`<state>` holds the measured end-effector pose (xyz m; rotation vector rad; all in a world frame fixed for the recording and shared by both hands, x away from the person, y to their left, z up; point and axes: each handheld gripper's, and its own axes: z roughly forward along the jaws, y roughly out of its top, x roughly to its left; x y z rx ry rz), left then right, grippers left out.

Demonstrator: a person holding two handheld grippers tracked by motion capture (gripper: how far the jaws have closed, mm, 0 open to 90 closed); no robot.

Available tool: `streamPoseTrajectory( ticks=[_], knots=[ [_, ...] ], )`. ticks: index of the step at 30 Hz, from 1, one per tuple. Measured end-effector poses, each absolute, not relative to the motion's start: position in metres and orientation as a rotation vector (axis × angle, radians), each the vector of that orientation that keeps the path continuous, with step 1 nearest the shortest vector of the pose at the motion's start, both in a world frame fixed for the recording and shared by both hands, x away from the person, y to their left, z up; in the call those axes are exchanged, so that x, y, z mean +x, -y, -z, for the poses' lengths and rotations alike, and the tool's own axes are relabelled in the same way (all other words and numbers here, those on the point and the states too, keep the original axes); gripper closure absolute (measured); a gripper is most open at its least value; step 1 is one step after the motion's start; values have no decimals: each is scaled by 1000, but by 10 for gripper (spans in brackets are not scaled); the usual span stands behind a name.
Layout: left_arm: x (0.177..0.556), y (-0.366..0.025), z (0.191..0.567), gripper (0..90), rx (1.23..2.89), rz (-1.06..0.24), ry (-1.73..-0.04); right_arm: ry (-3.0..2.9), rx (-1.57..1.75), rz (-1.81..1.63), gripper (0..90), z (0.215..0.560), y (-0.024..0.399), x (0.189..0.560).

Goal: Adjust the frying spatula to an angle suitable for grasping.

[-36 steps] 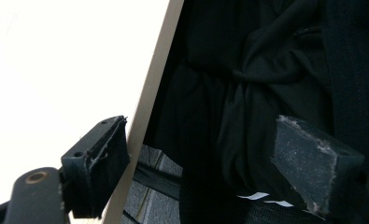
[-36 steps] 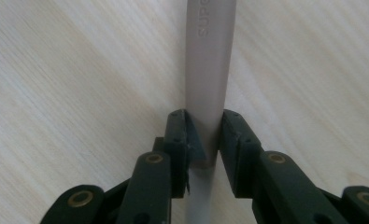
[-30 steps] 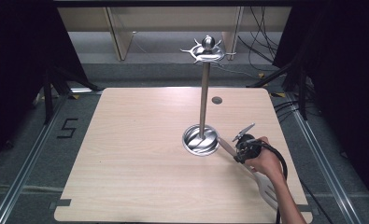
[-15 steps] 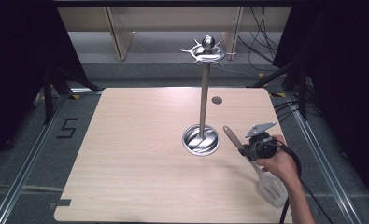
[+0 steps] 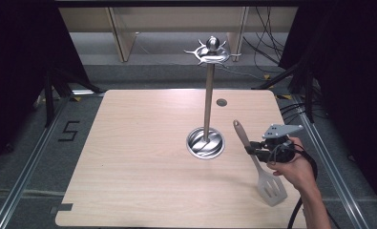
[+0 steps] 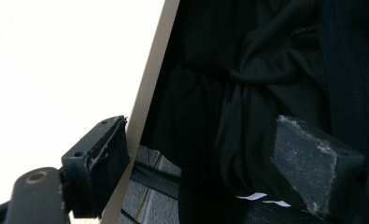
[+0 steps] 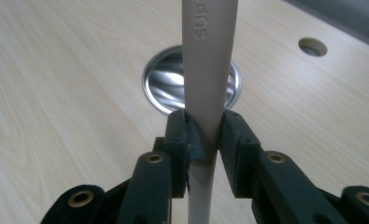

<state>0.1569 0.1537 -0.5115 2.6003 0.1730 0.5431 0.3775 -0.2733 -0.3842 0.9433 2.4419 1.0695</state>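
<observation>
A taupe slotted spatula (image 5: 271,187) hangs over the right part of the wooden table (image 5: 138,152), handle end pointing away, head toward the near edge. My right gripper (image 5: 252,149) is shut on its handle, held by a hand. In the right gripper view the two pads clamp the spatula handle (image 7: 209,56) in my right gripper (image 7: 205,135), and the stand's round steel base (image 7: 166,88) lies just beyond. The utensil stand (image 5: 207,100) rises from that base (image 5: 205,143) to a ring of hooks (image 5: 213,51). My left gripper (image 6: 210,149) stands open with nothing between its pads.
A small round hole (image 5: 221,102) sits in the table behind the stand and appears as the hole (image 7: 312,46) in the right gripper view. The left gripper view looks past a table edge (image 6: 149,88) at dark cloth (image 6: 247,84). Cables lie on the floor at the far right.
The right hand has lifted the spatula and drifted to the right, away from the stand's base. The spatula's handle now shows clear of the base.
</observation>
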Motion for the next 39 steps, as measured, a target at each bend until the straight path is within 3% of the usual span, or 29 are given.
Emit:
streamPoseTrajectory(
  ticks=[7, 39],
  knots=[
    [156, -155, 511, 176, 2577, -591, -217, -2409, 874, -1153, 743, 376, 272, 375],
    [157, -155, 512, 176, 2580, -562, -205, -2291, 794, -1430, 744, 352, 257, 371]
  ],
)
